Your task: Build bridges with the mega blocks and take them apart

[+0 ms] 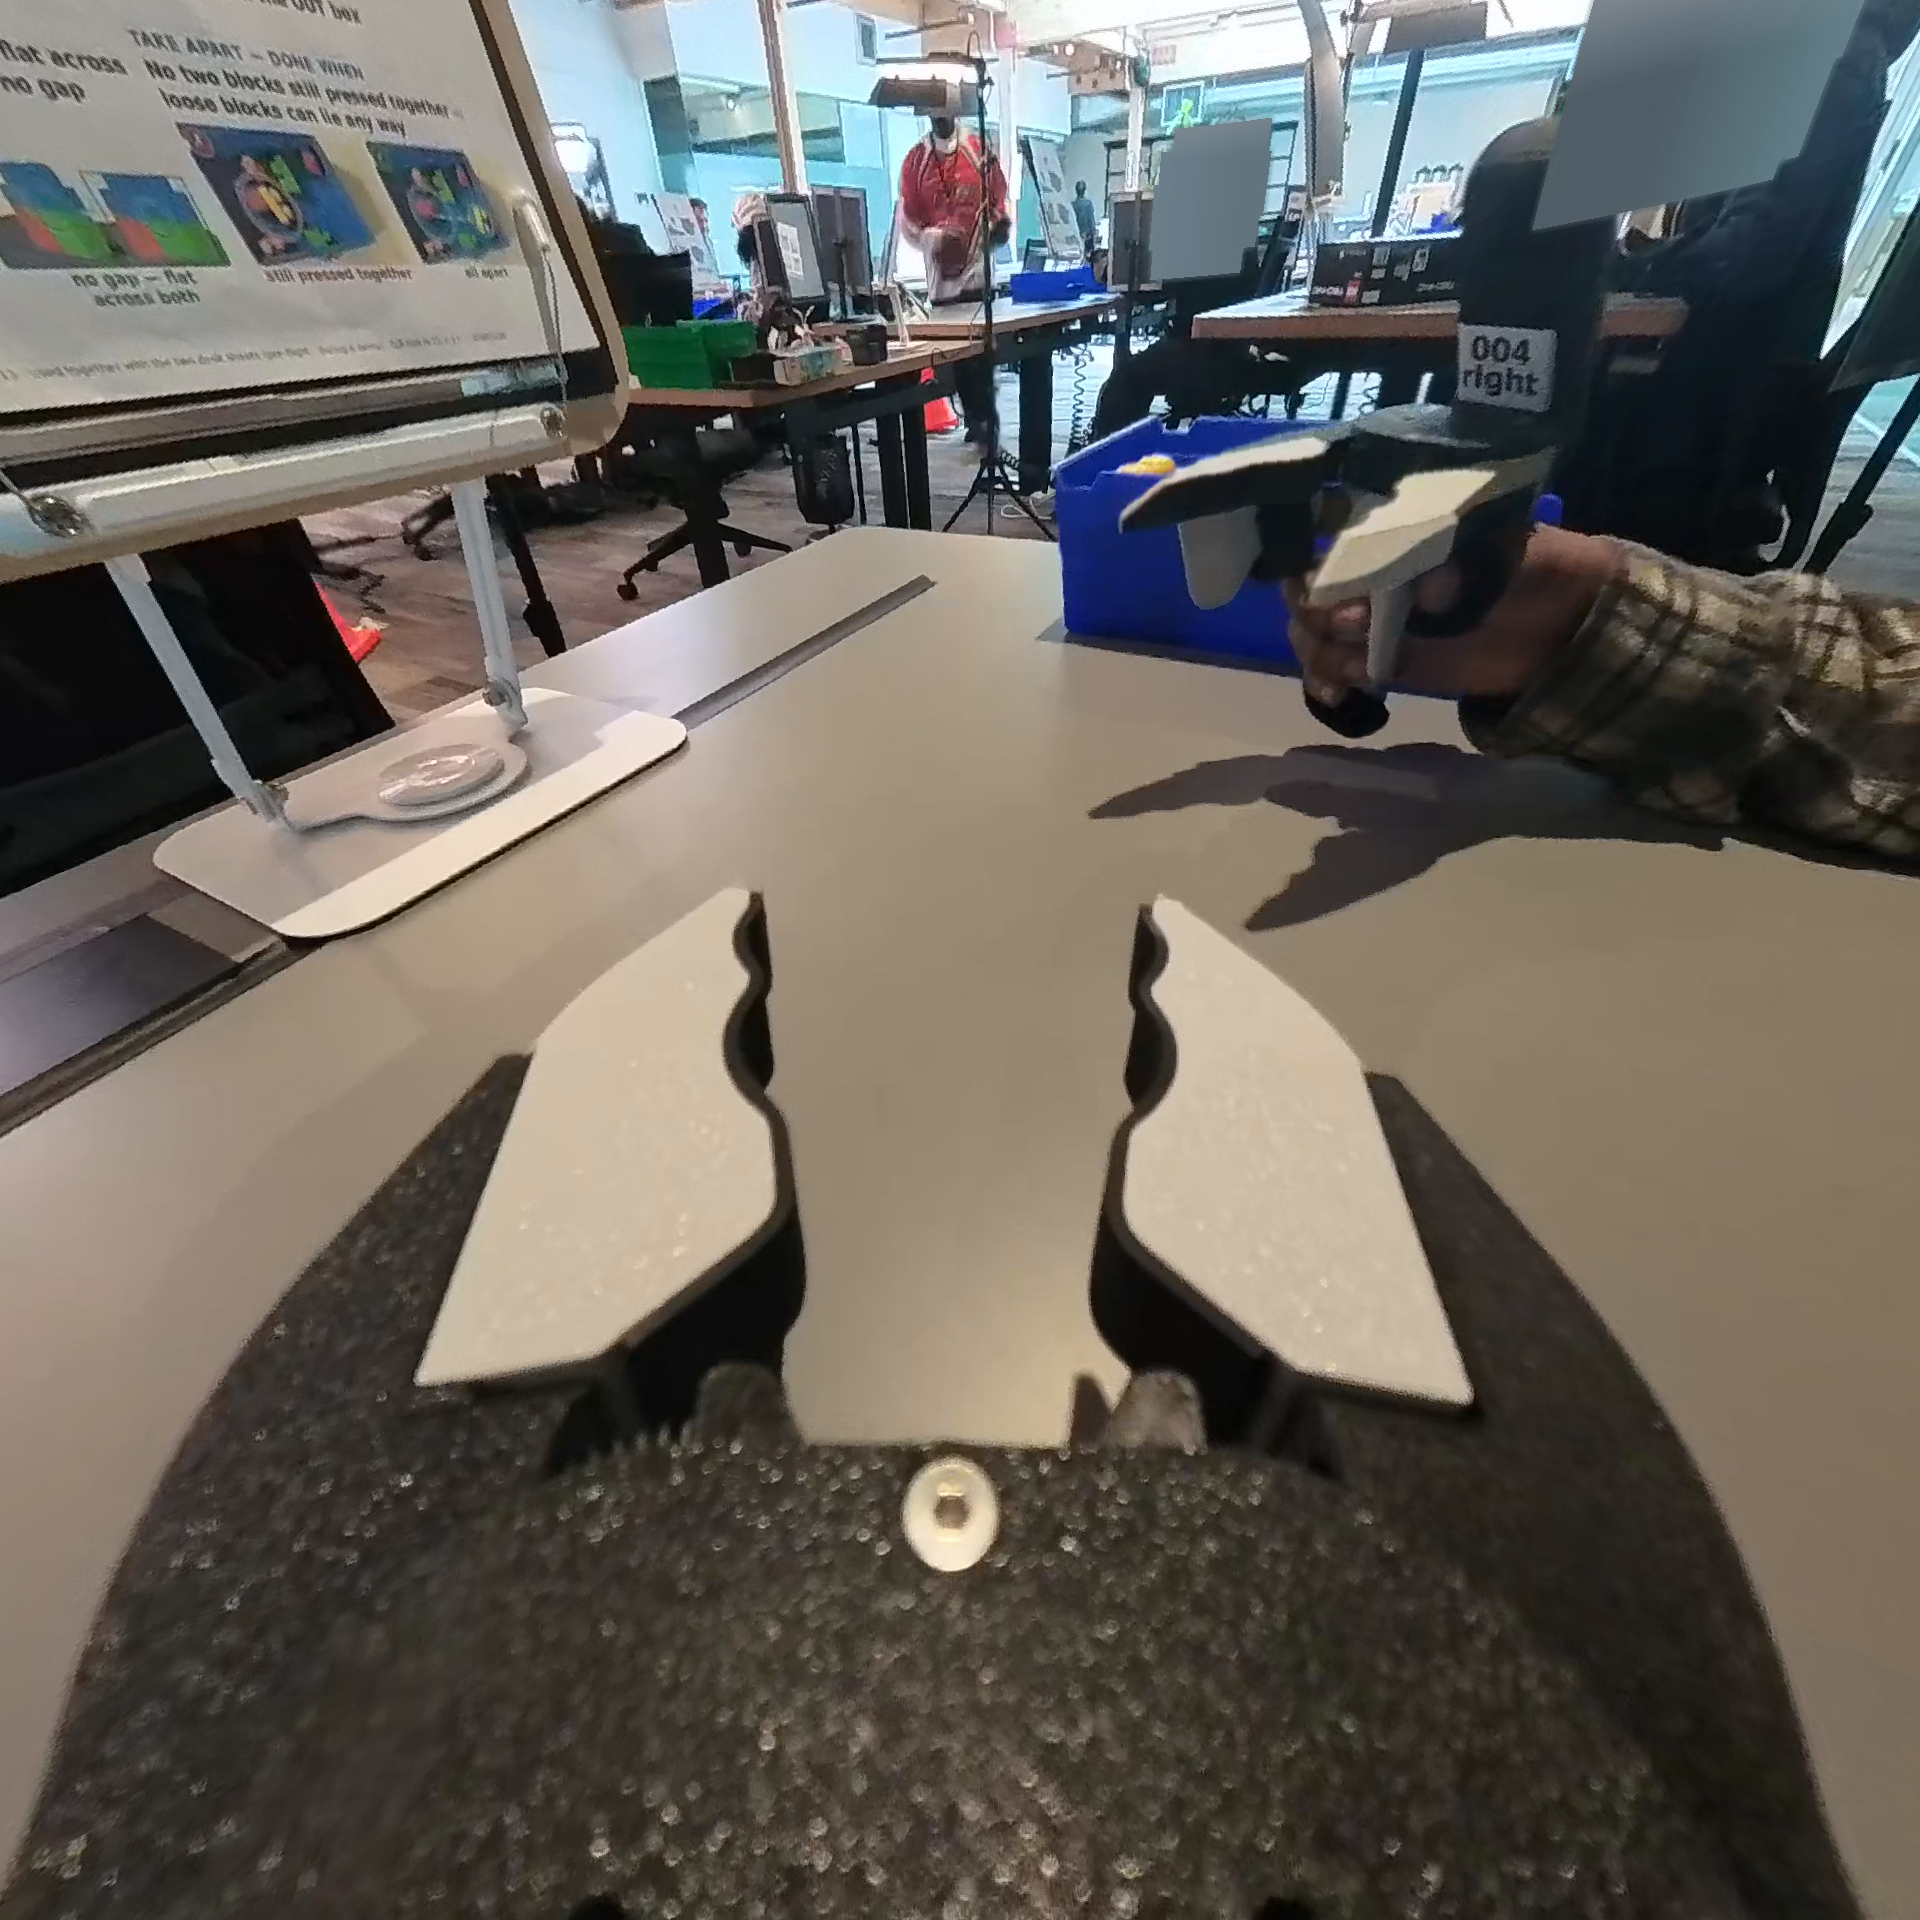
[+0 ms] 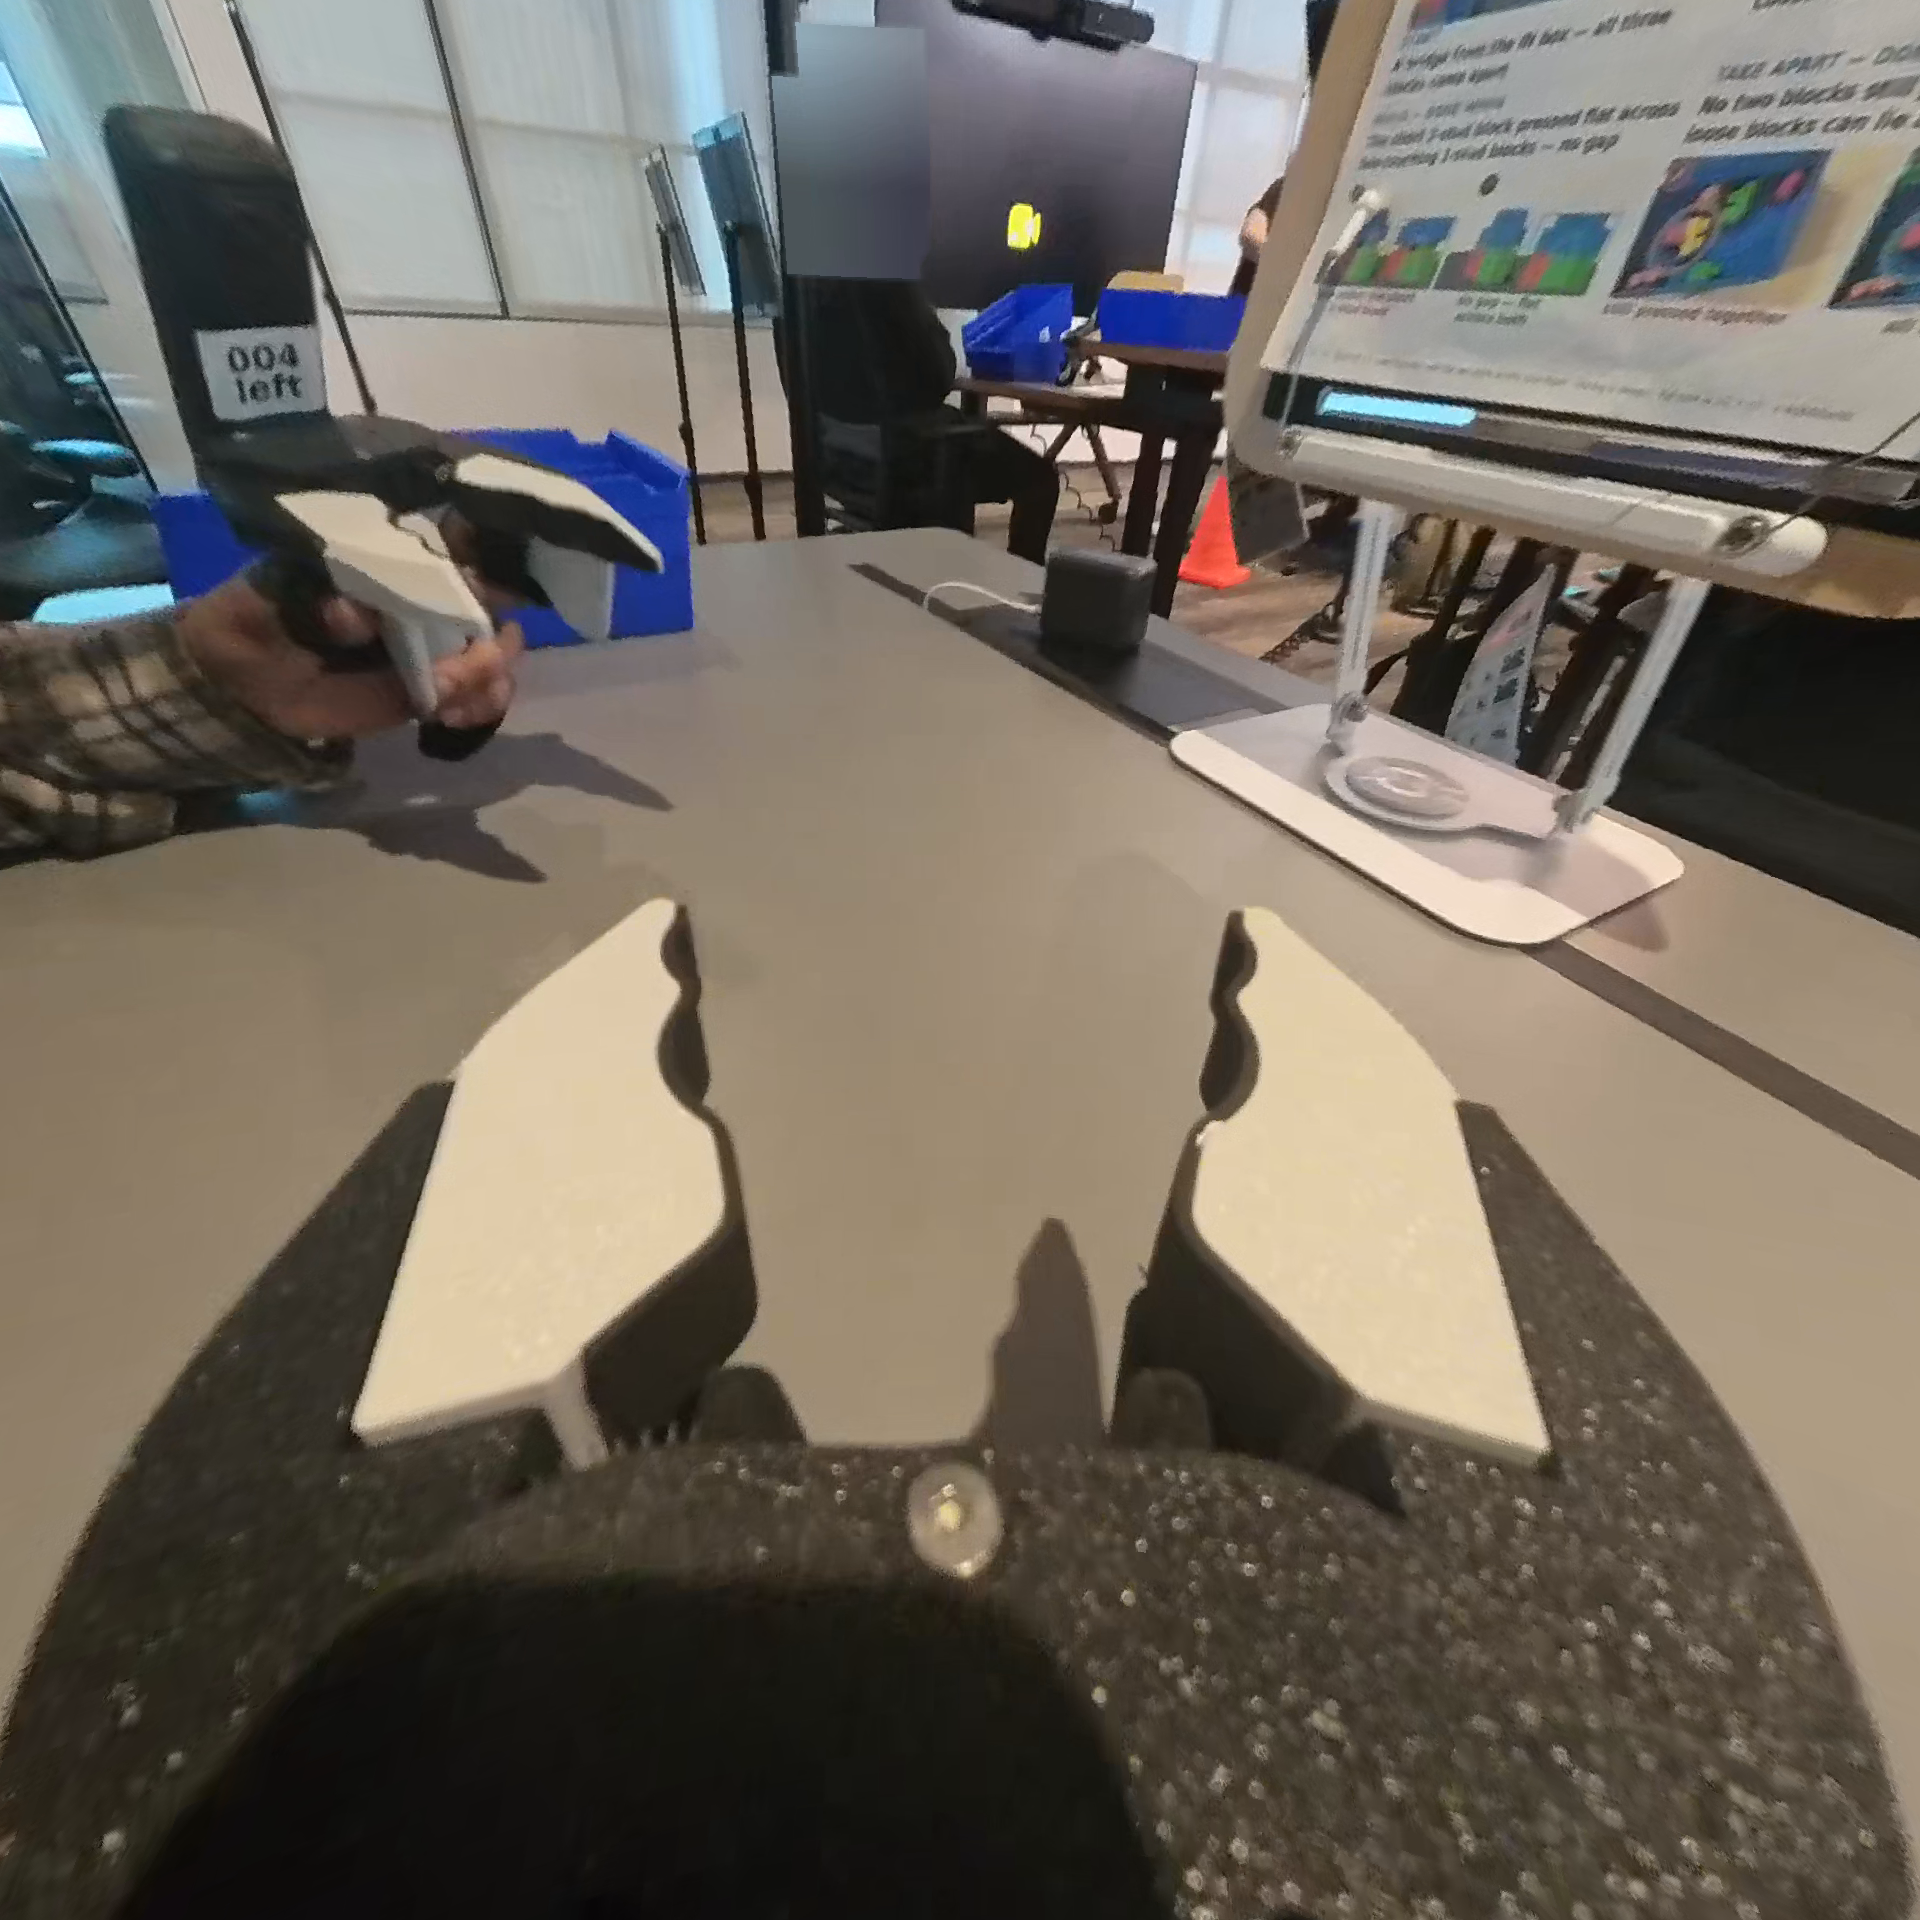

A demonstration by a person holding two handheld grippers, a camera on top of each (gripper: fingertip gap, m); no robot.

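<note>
No blocks lie on the grey table (image 1: 935,727). A blue bin (image 1: 1132,582) stands at the far right of the table, with something yellow (image 1: 1155,464) just showing over its rim. A second blue bin (image 2: 623,520) stands at the far left in the right wrist view. My left gripper (image 1: 953,914) is open and empty, low over the bare table. My right gripper (image 2: 958,920) is also open and empty over the table. Each shows in the other's view, hand-held in front of a bin: the right gripper (image 1: 1221,556) and the left gripper (image 2: 566,597).
An instruction board (image 1: 260,208) on a white stand (image 1: 416,821) sits at the table's far edge; it also shows in the right wrist view (image 2: 1610,260). A small dark box (image 2: 1098,597) sits on a dark strip (image 2: 1122,675). Plaid-sleeved forearms rest on the table.
</note>
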